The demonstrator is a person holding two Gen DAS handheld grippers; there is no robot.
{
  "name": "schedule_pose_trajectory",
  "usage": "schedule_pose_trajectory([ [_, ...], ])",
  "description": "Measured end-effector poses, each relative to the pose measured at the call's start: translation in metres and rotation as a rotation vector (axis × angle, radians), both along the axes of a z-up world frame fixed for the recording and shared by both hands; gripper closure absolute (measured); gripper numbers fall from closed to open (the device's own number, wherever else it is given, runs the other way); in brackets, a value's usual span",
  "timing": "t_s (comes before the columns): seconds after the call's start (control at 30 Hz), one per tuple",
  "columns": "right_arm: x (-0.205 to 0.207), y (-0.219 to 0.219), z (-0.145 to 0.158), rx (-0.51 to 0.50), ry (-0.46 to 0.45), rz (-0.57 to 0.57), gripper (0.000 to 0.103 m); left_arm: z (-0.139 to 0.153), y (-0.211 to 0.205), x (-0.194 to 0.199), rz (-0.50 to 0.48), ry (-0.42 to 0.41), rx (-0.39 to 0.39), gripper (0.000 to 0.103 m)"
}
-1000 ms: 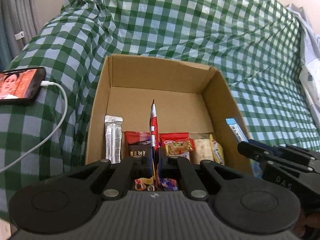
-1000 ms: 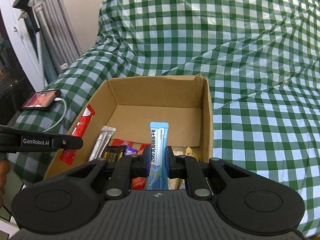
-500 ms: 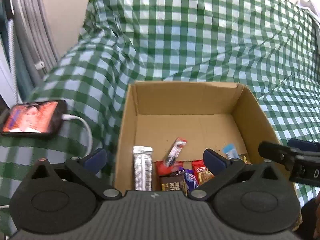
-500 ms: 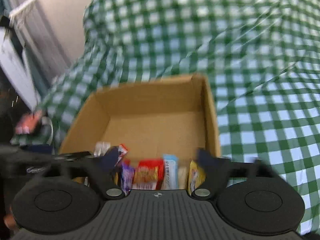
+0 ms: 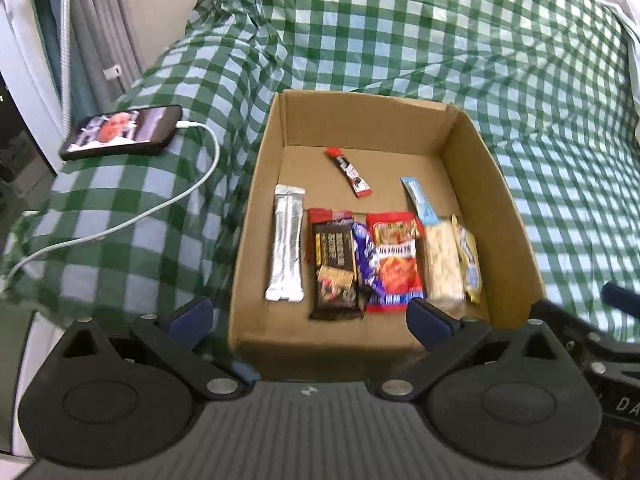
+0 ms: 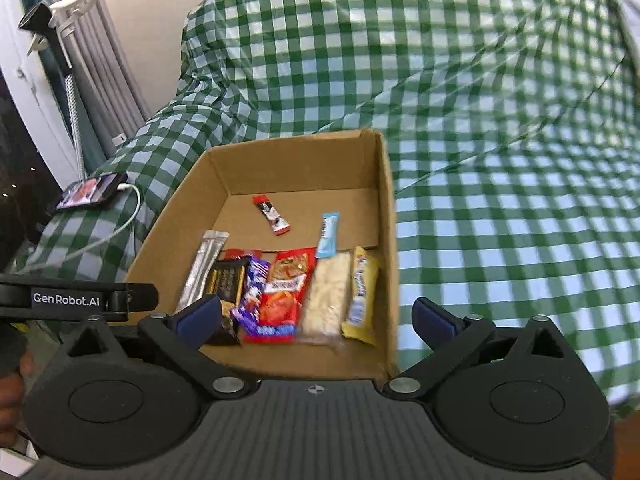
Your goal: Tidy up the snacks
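Both grippers, L (image 5: 308,316) & R (image 6: 316,320), just opened wide, empty; red stick (image 5: 348,172) + blue stick (image 5: 418,200) now in box (image 5: 360,120), prob. sorting nearly done.

Checked bedspread (image 5: 400,32) under box (image 5: 516,240), phone (image 5: 124,132)

A green-and-white checked cloth (image 5: 400,40) covers a broad, soft piece of furniture, perhaps a sofa or bed, falling in folds and creases. Behind it stands a plain cream wall (image 6: 152,8). At the left hang grey pleated curtains (image 5: 100,20) beside a white frame (image 6: 16,92) edging dark glass. Soft, even light fills the room.
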State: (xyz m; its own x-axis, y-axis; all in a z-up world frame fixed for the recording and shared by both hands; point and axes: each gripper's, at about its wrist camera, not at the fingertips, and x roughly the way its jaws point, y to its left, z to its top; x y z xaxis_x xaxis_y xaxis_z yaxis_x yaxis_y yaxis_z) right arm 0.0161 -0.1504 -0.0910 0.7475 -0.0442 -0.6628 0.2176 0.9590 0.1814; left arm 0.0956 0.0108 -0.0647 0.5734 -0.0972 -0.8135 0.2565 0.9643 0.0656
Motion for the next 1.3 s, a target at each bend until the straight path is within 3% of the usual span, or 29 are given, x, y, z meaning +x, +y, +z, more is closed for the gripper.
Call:
schedule_pose_trajectory([
  [0.2, -0.041, 0.016, 0.018, -0.098, -0.048, -0.003, 0.001, 0.007, 0.005, -0.038, 0.013, 0.012, 0.014, 0.000],
  [0.4, -0.070, 0.023, 0.026, -0.112, -0.070, -0.007, 0.001, 0.017, 0.010, -0.074, 0.039, -0.039, 0.031, 0.000],
  [0.53, -0.084, 0.032, 0.029, -0.149, -0.086, 0.002, 0.001, 0.020, 0.013, -0.089, 0.041, -0.019, 0.011, 0.000],
  [0.7, -0.099, 0.040, 0.034, -0.185, -0.113, 0.027, 0.001, 0.025, 0.013, -0.100, 0.045, -0.025, 0.026, 0.000],
  [0.9, -0.108, 0.046, 0.038, -0.212, -0.140, 0.040, 0.001, 0.034, 0.004, -0.116, 0.000, -0.104, 0.064, 0.000],
  [1.3, -0.113, 0.045, 0.039, -0.212, -0.150, 0.022, 0.001, 0.036, 0.008, -0.119, 0.007, -0.114, 0.062, 0.000],
])
